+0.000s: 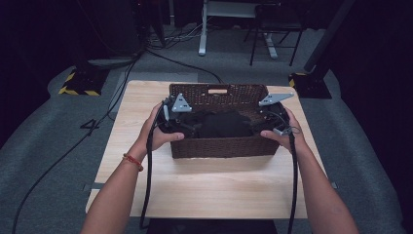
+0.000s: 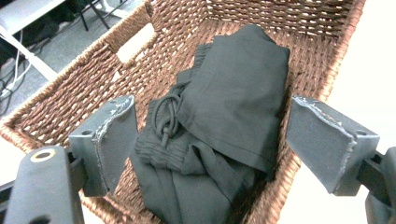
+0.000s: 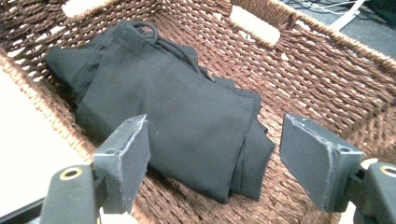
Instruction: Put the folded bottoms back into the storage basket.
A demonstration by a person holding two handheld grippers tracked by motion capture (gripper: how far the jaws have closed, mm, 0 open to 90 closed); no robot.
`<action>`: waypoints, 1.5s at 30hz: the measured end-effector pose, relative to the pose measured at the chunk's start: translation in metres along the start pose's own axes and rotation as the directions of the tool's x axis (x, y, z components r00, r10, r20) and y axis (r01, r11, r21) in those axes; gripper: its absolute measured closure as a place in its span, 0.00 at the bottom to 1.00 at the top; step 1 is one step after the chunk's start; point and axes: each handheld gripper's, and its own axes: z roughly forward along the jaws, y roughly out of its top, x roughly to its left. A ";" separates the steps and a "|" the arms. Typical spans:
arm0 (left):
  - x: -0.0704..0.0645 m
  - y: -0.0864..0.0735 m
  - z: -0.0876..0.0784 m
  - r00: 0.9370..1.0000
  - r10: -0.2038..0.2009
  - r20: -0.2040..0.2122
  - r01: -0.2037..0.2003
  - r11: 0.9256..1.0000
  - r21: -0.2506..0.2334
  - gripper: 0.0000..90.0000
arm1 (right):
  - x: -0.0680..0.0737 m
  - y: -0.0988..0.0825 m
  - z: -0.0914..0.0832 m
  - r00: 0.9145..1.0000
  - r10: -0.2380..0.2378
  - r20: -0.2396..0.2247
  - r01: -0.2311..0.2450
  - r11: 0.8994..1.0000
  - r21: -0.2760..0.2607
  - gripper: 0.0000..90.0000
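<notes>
A brown wicker basket [image 1: 219, 146] stands on the wooden table [image 1: 204, 190]. Folded black shorts with a drawstring [image 1: 219, 124] [image 2: 224, 121] [image 3: 173, 116] lie inside it. My left gripper [image 1: 176, 116] [image 2: 210, 140] hovers over the basket's left end, open, with the waistband and cord below its jaws. Over the basket's right end my right gripper [image 1: 272, 117] [image 3: 215, 158] is open above the folded edge of the shorts. Neither gripper holds anything.
The basket has handle cut-outs in its walls [image 2: 135, 42] [image 3: 254, 25]. Bare table lies in front of the basket. Beyond the table are grey carpet, cables [image 1: 97, 126], a white desk leg [image 1: 202, 29] and a chair [image 1: 275, 29].
</notes>
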 end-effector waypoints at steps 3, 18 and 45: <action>-0.006 -0.003 -0.006 1.000 0.014 -0.001 -0.014 1.000 -0.010 0.20 | 0.004 -0.002 -0.007 1.000 -0.013 0.008 0.013 1.000 -0.012 0.28; -0.036 -0.018 -0.026 0.997 0.078 0.008 -0.078 0.997 -0.010 0.20 | 0.022 -0.025 -0.037 0.998 -0.058 0.026 0.059 0.997 -0.055 0.28; -0.062 -0.082 -0.047 0.998 0.063 0.015 -0.063 0.998 0.014 0.19 | 0.046 -0.098 -0.069 0.992 -0.080 0.093 0.086 0.994 -0.069 0.29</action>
